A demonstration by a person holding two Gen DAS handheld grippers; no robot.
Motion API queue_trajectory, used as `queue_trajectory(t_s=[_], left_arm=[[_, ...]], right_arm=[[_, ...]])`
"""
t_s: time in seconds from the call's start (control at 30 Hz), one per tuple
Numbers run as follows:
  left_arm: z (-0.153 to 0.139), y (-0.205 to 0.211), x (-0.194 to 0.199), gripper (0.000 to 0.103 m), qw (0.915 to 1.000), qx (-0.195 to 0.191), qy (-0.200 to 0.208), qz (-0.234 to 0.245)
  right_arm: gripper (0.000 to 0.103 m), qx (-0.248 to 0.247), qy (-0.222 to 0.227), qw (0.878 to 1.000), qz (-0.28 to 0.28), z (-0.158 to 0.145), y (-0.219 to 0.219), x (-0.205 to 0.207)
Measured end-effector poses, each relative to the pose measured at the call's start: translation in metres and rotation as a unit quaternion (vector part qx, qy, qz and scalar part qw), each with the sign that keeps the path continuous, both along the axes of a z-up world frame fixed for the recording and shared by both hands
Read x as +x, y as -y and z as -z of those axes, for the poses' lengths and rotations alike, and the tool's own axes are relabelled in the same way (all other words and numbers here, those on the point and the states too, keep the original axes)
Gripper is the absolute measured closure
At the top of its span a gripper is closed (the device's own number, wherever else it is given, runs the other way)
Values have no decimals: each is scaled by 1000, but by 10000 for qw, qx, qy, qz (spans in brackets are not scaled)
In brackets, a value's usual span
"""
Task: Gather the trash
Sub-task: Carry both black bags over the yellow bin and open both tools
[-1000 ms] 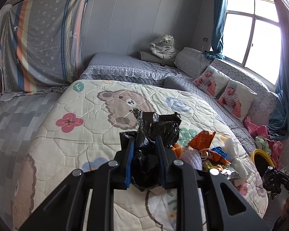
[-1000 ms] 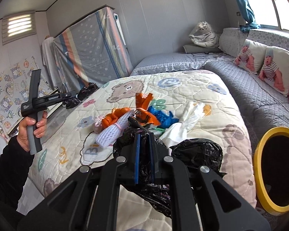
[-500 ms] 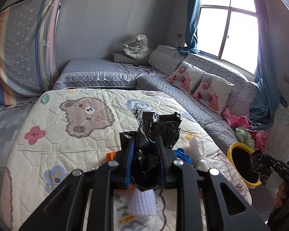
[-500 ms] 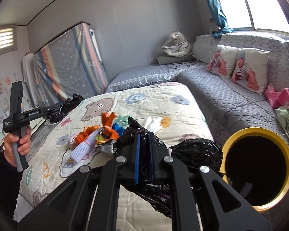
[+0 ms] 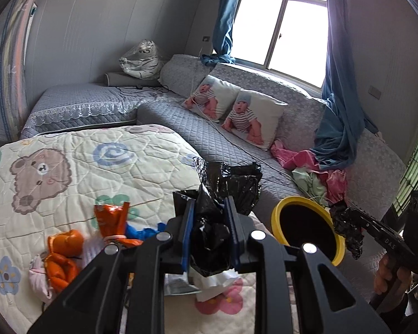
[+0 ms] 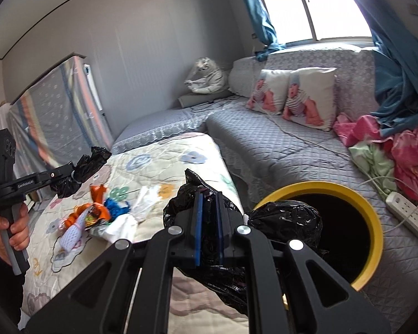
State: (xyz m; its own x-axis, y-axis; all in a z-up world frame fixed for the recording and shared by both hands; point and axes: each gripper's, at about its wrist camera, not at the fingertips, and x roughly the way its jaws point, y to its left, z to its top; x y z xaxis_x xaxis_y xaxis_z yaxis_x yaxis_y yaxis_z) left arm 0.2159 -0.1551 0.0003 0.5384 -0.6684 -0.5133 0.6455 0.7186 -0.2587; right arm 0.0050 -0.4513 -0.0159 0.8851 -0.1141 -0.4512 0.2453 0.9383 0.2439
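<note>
Two grippers, left gripper [image 5: 210, 232] and right gripper [image 6: 209, 224], jaws clenched on one black bag [image 6: 287, 218], one yellow bin [image 6: 374, 232] beside bed [image 5: 69, 167], two baby-print pillows, grey-walled bedroom.

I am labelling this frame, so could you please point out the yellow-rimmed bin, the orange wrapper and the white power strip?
yellow-rimmed bin [image 6: 376, 231]: right wrist view, on the right side of its yellow rim.
orange wrapper [image 5: 110, 218]: left wrist view, on its upright middle.
white power strip [image 6: 405, 208]: right wrist view, on its top face with sockets.

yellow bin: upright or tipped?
Upright. The yellow bin stands by the bed with its round rim facing up; inside looks dark, contents cannot tell.
</note>
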Motion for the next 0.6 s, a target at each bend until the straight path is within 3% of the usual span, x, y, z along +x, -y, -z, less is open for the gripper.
queue_trajectory(t_s=[0.33,0.6], left_arm=[[15,75,-9,83,9982,-37,-236,559],[32,140,-17,83,9932,209,-361,1085]], right_arm=[[95,160,-77,9970,754,19,58,-19],[95,314,-340,9931,1081,45,88,-18]])
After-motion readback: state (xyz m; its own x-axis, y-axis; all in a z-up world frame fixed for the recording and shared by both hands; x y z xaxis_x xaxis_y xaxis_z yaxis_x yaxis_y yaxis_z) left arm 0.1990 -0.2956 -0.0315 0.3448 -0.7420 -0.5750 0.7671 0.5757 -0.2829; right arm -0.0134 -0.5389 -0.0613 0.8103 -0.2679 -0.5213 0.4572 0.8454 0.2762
